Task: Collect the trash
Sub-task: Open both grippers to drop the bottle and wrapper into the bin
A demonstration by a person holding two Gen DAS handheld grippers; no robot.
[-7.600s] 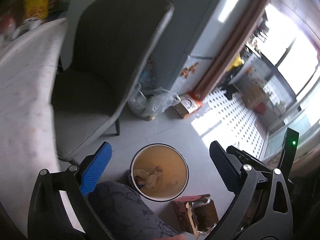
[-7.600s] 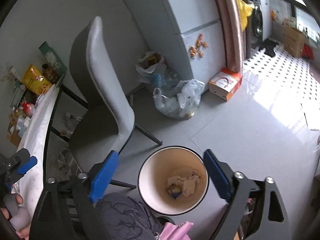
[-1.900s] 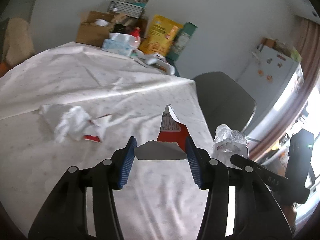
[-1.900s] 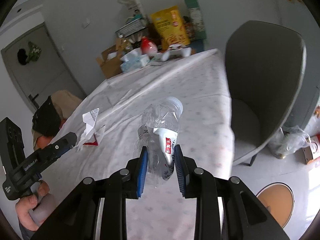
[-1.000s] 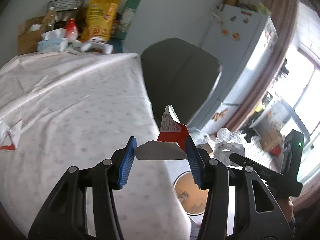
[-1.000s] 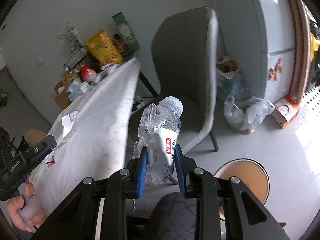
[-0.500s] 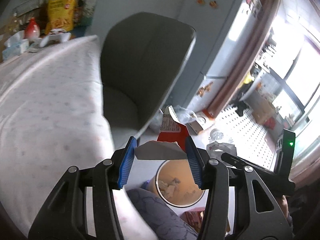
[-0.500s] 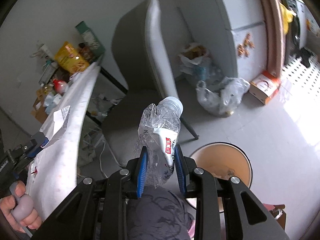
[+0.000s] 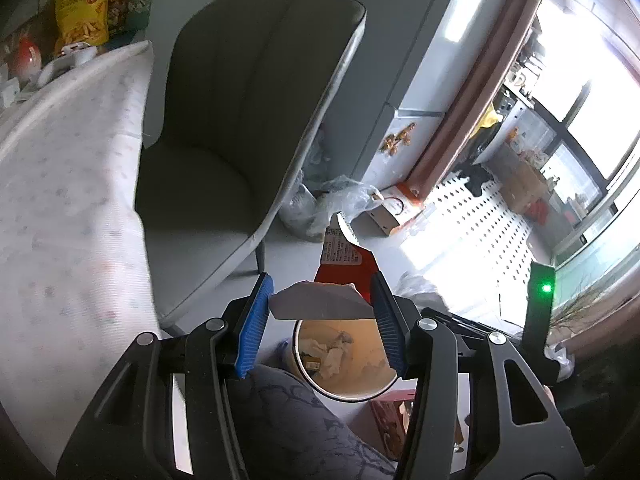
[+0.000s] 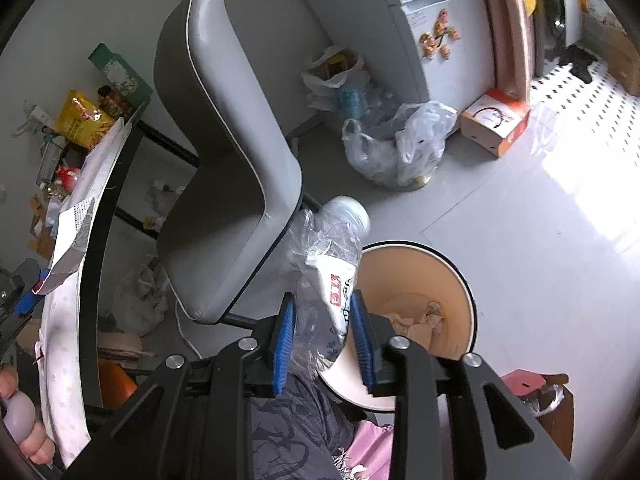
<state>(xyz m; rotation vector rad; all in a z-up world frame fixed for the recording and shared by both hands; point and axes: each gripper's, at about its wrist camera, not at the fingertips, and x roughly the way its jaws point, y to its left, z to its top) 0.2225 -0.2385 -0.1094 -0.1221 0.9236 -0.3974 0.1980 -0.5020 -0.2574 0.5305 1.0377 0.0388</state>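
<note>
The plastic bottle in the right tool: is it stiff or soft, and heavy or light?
The plastic bottle is probably soft: its clear walls look crumpled between the right tool pads. It seems empty, so likely light. Released, it may slip easily into the bin.

Black-framed tongs (image 9: 322,322) with ribbed blue pads (image 9: 255,326), silver screws, one green indicator light.

Left tongs (image 9: 322,312): black frame, blue ribbed pads, jaws partly closed and pinching a torn red-and-white wrapper (image 9: 340,276) that spans the gap; pointed forward and downward. Right tongs (image 10: 323,326): same build, jaws drawn narrow and clamped on a crushed clear plastic bottle (image 10: 326,260) that juts forward beyond the tips; also angled downward. The person's knee (image 10: 296,432) shows beneath.
</note>
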